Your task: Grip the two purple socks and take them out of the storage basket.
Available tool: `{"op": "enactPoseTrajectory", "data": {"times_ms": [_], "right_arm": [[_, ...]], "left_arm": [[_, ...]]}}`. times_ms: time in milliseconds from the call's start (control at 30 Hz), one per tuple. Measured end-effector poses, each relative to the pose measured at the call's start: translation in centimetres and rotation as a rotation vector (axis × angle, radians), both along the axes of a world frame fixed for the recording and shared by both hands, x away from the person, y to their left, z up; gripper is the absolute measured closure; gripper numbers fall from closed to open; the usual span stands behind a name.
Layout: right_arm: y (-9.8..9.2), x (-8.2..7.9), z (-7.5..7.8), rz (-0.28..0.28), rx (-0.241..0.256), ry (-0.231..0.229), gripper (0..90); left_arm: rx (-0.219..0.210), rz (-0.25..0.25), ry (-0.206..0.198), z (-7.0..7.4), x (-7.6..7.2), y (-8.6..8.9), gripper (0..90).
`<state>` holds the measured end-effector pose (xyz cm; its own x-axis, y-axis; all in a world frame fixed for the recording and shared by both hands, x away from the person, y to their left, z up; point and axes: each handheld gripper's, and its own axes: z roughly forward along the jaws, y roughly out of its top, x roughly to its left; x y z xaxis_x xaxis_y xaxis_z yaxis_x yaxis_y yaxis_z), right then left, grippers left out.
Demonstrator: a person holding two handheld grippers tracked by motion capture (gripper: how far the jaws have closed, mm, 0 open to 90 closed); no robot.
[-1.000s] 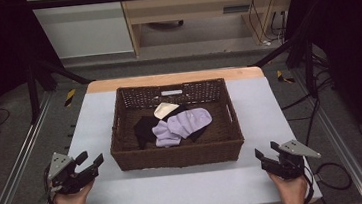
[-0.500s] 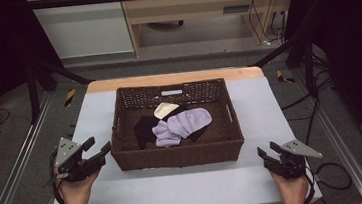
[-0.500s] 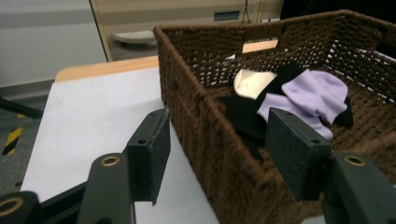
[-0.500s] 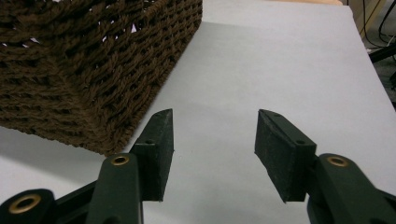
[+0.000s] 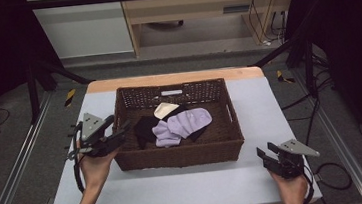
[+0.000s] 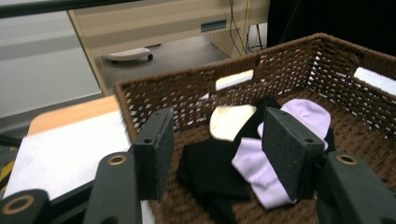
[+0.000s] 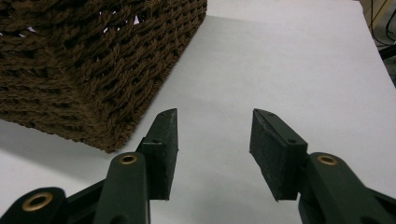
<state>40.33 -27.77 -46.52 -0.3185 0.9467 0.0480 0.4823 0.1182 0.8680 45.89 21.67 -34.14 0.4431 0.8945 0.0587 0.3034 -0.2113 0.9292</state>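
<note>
Socks, a small heap of them, sit in the brown wicker basket in the middle of my table: a lavender sock draped over a black sock, with a cream one behind them toward the far wall.

My left hand is raised at the basket's left wall, and my left gripper reaches over the rim with its jaws spread wide and nothing between them. My right hand rests low near the table's front right corner; my right gripper is just as wide and just as empty, pointing toward the basket's near right corner but well clear of it.

From up high the black sock mostly melts into the dark weave, so I can't trace its edges there. In the left gripper view the sock pile is much clearer, though my right-hand pad covers part of the lavender sock. The right gripper view gives me the basket's outer corner and bare white tabletop between my pads.
</note>
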Motion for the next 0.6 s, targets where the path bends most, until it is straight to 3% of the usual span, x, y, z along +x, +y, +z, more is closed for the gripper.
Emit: {"op": "enactPoseTrajectory", "data": {"times_ms": [167, 367, 600], "right_arm": [[-0.1, 0.1, 0.0, -0.002, -0.002, -0.004, 52.0], [0.0, 0.2, 0.0, -0.001, -0.013, -0.002, 53.4], [0.0, 0.3, 0.0, 0.002, -0.014, -0.002, 54.4]], "left_arm": [[0.029, -0.017, 0.0, 0.9, 1.6, -2.2, 43.7], [0.081, -0.033, 0.018, 0.9, 3.7, -4.5, 44.1], [0.085, -0.037, 0.04, 0.2, 6.3, -5.9, 44.5]]}}
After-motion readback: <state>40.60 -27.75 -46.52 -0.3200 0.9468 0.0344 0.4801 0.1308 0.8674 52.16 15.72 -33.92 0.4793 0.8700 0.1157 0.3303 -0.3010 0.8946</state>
